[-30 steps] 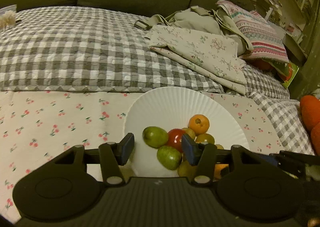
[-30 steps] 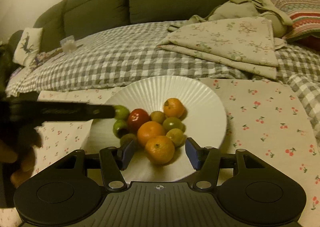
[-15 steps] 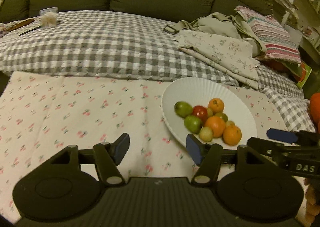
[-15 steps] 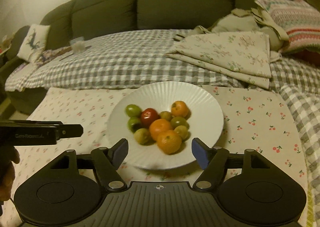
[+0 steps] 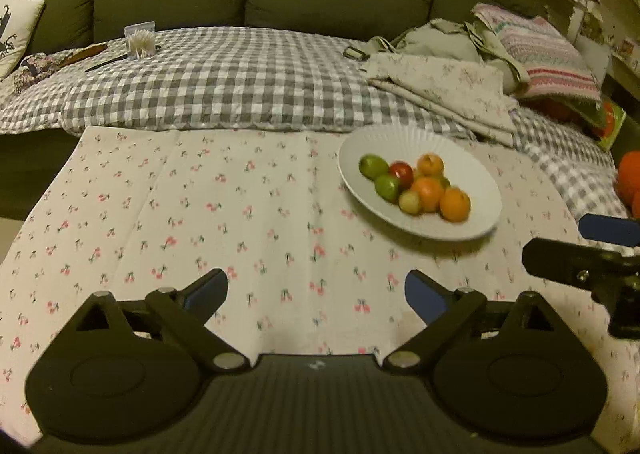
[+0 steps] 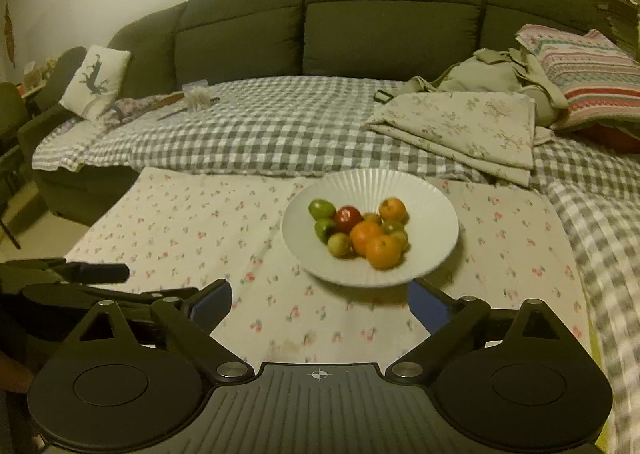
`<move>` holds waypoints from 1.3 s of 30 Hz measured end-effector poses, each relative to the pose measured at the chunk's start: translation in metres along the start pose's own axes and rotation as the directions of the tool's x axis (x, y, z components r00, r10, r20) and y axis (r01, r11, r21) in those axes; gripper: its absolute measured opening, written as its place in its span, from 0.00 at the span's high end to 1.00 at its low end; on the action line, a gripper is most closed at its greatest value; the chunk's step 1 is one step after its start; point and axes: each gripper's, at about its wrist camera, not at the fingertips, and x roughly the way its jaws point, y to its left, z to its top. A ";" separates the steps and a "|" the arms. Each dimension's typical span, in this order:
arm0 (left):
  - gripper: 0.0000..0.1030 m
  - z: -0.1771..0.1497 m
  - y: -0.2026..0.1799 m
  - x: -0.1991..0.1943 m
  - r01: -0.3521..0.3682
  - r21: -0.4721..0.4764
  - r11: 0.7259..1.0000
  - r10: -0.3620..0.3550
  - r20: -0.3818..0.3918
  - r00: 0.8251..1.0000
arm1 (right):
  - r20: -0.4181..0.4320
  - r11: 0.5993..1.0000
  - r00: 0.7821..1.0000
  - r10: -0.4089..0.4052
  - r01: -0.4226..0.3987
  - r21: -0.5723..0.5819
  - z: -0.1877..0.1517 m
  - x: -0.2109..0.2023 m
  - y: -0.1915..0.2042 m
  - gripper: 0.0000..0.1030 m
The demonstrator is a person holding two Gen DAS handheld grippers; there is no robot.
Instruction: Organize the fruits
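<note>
A white ribbed plate (image 5: 476,189) (image 6: 432,209) sits on the cherry-print cloth (image 5: 224,213) (image 6: 192,221) and holds several fruits. Among them are oranges (image 5: 454,204) (image 6: 382,251), green fruits (image 5: 373,166) (image 6: 321,209) and a red one (image 5: 401,172) (image 6: 347,216). My left gripper (image 5: 316,292) hangs open over the cloth, well short of the plate and to its left. Just before the plate's near rim, my right gripper (image 6: 320,300) is open and holds nothing. Each gripper shows at the edge of the other's view.
A grey checked blanket (image 5: 240,89) covers the green sofa (image 6: 360,25) behind the cloth. Folded floral fabric (image 6: 472,125), a bag and a striped pillow (image 6: 592,77) lie at the right. More orange fruit (image 5: 630,177) shows at the far right edge.
Both grippers have pulled back and up from the plate, which now looks smaller and farther. The fruits on the plate have stayed put.
</note>
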 end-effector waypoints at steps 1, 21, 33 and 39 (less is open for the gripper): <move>0.04 -0.003 -0.003 -0.003 -0.005 0.011 1.000 0.005 0.006 1.000 | -0.002 1.000 1.000 -0.008 0.008 -0.001 -0.005 -0.003 0.001 0.06; 0.01 -0.008 -0.014 -0.030 -0.054 0.050 0.997 0.050 0.088 0.995 | -0.010 0.996 0.998 -0.069 0.070 0.056 -0.025 -0.014 0.006 0.03; 0.01 -0.008 -0.016 -0.033 -0.052 0.074 0.996 0.044 0.100 0.994 | -0.013 0.995 0.997 -0.075 0.076 0.070 -0.027 -0.013 0.007 0.03; 0.01 -0.007 -0.015 -0.034 -0.055 0.074 0.996 0.048 0.099 0.994 | -0.014 0.994 0.997 -0.075 0.076 0.074 -0.028 -0.013 0.008 0.03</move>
